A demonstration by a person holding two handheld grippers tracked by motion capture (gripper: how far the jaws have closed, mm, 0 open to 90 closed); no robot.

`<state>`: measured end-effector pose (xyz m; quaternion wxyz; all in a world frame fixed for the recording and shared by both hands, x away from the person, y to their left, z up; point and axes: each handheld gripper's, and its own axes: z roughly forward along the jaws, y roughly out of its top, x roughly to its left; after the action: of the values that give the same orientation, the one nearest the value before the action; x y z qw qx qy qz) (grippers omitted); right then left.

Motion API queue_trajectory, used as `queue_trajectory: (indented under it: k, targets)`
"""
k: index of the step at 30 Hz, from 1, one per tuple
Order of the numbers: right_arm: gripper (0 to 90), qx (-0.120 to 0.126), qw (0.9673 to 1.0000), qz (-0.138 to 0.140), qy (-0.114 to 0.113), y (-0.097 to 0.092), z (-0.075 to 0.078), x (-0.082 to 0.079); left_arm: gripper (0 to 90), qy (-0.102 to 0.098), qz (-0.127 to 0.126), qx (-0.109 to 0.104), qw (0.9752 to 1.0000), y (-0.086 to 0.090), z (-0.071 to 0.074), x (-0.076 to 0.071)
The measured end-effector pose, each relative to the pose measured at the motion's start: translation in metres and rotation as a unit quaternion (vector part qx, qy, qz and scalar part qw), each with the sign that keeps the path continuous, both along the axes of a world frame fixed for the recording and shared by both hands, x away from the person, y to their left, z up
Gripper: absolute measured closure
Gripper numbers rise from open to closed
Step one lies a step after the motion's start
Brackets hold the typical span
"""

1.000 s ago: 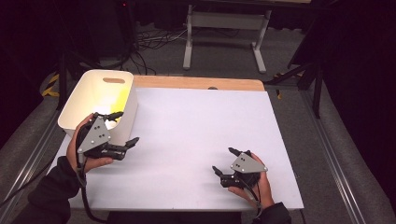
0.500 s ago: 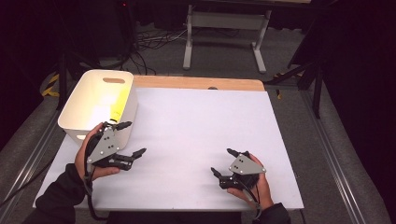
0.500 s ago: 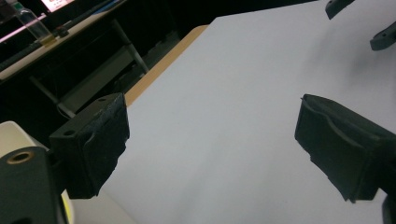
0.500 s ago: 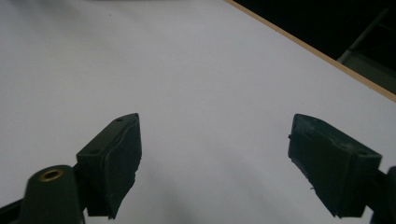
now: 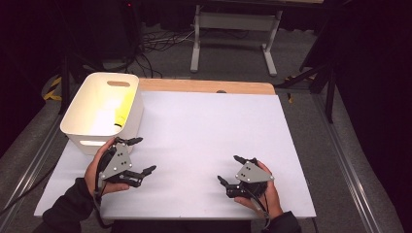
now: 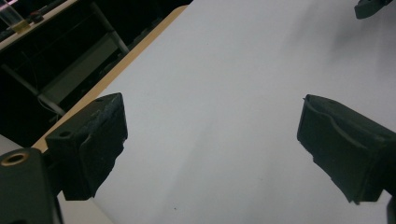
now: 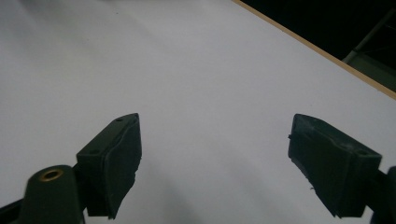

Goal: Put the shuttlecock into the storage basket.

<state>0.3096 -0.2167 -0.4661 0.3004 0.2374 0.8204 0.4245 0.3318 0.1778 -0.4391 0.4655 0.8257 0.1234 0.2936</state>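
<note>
Over white table (image 5: 194, 141), L gripper (image 5: 139, 155) & R gripper (image 5: 230, 169) fingers wide apart, holding nothing.

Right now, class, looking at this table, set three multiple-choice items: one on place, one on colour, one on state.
1. Where does the white bin stand?
A. far left of the table
B. table centre
C. near right corner

2. What colour is the thing inside the bin?
A. blue
B. yellow
C. red

3. How is the left hand-held gripper?
A. shut on a cup
B. shut, empty
C. open, empty

Answers: 1 A, the bin sits at the table's left edge. 2 B, the yellow thing shows against its wall. 3 C, its jaws stand wide apart over bare table.
</note>
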Motion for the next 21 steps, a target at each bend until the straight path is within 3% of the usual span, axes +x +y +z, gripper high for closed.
queue_trajectory:
  k: [4, 10, 18, 21]
  targets:
    - [18.3, -0.001, 1.0000, 0.000, 0.000, 0.000, 0.000, 0.000, 8.3, -0.002, -0.001, 0.009, 1.0000, -0.001, -0.005, -0.003]
    - [18.3, -0.004, 1.0000, 0.002, -0.001, 0.002, -0.001, -0.001, 8.3, 0.005, -0.002, 0.001, 1.0000, 0.003, -0.013, -0.004]
    - [18.2, -0.013, 0.9999, 0.006, -0.002, 0.005, -0.003, -0.003, 8.3, 0.008, 0.000, 0.019, 0.9998, 0.008, -0.031, -0.006]
    - [18.1, -0.015, 0.9999, 0.007, -0.001, 0.006, -0.004, -0.003, 8.3, 0.010, 0.006, 0.016, 0.9998, 0.012, -0.037, -0.007]
